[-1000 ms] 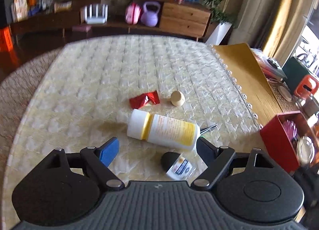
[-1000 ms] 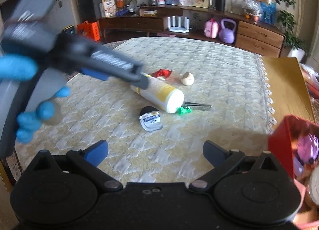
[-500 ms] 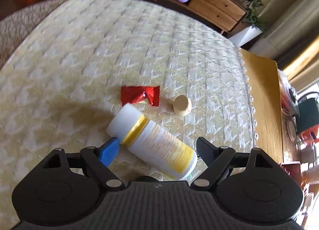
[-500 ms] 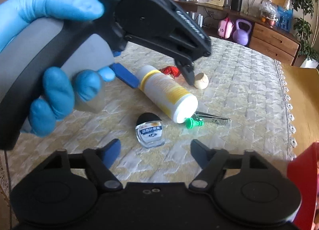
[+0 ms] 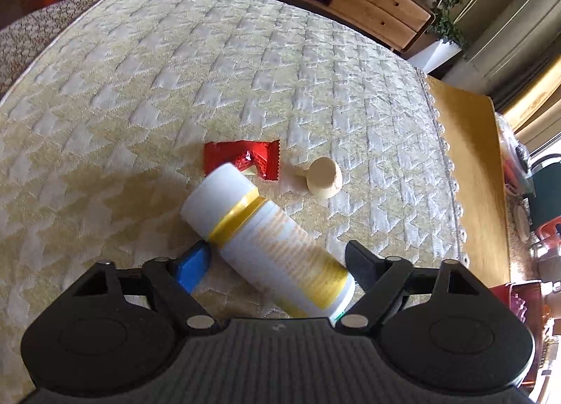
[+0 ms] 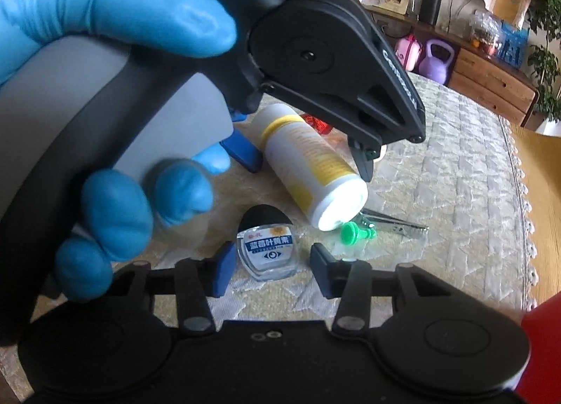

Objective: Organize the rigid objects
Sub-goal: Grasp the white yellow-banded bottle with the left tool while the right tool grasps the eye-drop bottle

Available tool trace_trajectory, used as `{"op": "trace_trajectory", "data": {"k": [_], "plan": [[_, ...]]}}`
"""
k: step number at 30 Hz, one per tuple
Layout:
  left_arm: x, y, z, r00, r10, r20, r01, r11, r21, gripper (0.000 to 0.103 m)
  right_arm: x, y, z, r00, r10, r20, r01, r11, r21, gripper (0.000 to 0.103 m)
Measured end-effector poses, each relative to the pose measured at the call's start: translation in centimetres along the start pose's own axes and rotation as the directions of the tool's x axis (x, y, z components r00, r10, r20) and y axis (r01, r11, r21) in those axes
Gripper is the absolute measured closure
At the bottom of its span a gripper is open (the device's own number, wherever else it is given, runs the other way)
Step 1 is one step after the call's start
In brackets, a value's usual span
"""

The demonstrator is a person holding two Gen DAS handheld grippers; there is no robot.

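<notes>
A white bottle (image 5: 266,239) with a yellow band lies on its side on the quilted tablecloth (image 5: 210,71). My left gripper (image 5: 277,250) straddles it with its jaws closing; the blue pad sits by the yellow band and the black finger by the base, with no clear squeeze. From the right wrist, that same bottle (image 6: 308,162) lies under the left gripper (image 6: 305,164), held by a blue-gloved hand (image 6: 115,18). My right gripper (image 6: 271,258) is closing around a small clear eye-drop bottle (image 6: 268,246) with a black cap, and gaps remain on both sides.
A red wrapper (image 5: 242,157) and a cream knob (image 5: 324,181) lie just beyond the white bottle. A green pin (image 6: 352,232) and metal tweezers (image 6: 396,225) rest by its base. A red box (image 6: 543,334) stands at the right edge. A wooden sideboard (image 5: 378,8) lines the back.
The left gripper came down over the white bottle, rolled, and now straddles it. The right gripper moved in on the eye-drop bottle and its jaws narrowed from wide to close beside it.
</notes>
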State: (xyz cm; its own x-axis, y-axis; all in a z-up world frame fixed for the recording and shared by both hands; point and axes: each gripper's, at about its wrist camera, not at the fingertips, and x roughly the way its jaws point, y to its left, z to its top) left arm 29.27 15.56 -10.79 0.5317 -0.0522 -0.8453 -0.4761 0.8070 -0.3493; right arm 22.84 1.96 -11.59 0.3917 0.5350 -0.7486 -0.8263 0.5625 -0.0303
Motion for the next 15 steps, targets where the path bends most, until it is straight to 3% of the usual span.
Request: {"op": "trace_trajectory", "data": {"k": [4,15], "plan": [[-0.2,0.4,-0.2,1.000,-0.008,0.004,0.009,1.000,-0.014,0.025,-0.1,0.3,0.0,1.000,0.001,0.006,-0.001,1.000,-0.004,0.065],[-1.8,2.4,-1.5,1.000,-0.006,0.017,0.006,1.000,-0.021,0.026,-2.2,0.5,-1.5,1.000,-0.019,0.018,0.019,1.000,0.019,0.066]]}}
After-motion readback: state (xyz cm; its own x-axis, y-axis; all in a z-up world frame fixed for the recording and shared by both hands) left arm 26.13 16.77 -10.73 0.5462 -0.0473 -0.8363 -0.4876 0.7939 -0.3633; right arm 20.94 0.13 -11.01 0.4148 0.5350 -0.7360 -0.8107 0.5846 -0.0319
